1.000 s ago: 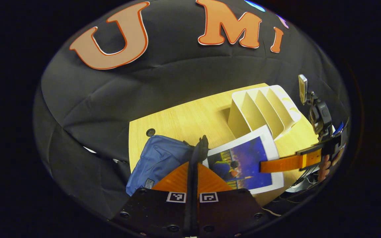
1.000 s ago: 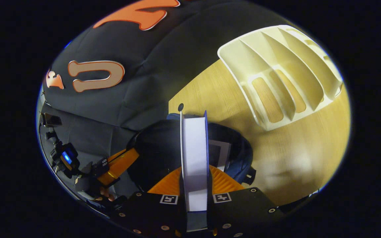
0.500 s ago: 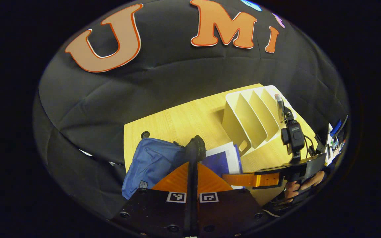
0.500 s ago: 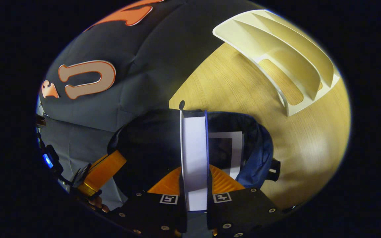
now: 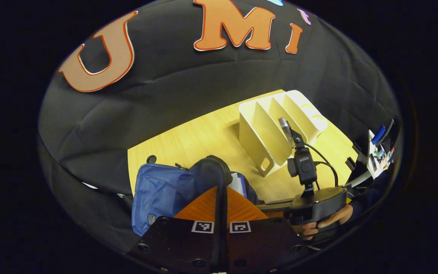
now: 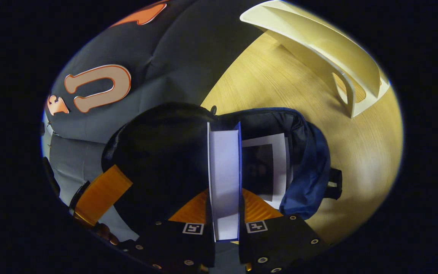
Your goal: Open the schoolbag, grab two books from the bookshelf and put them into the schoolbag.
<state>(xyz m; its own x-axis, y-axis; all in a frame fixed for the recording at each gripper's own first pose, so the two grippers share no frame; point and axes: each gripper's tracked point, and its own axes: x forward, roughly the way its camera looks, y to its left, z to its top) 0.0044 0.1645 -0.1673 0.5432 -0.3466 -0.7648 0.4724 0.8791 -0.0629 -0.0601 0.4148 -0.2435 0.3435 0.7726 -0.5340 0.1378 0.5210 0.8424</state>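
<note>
The blue schoolbag (image 5: 158, 188) lies on the wooden table (image 5: 207, 137) with its mouth held wide. My left gripper (image 5: 221, 189) is shut on the bag's black flap (image 5: 213, 169) and lifts it. My right gripper (image 6: 224, 193) is shut on a white-edged book (image 6: 224, 160), seen edge-on and pointing down into the bag's dark opening. Another book (image 6: 266, 167) lies flat inside the bag, against its blue rim (image 6: 308, 167). In the left gripper view the held book's top (image 5: 238, 183) pokes out behind the flap, with the right gripper (image 5: 276, 206) and its hand (image 5: 325, 223) beside it.
The cream bookshelf rack (image 5: 276, 125) stands on the table behind the bag, its slots bare; it also sits at the top right (image 6: 318, 42) of the right gripper view. A round cable hole (image 5: 151, 158) marks the table's far left corner. Black cloth walls surround the table.
The right gripper has carried the book from above the table down into the bag's mouth, so most of its cover is now hidden. The left gripper keeps the flap lifted.
</note>
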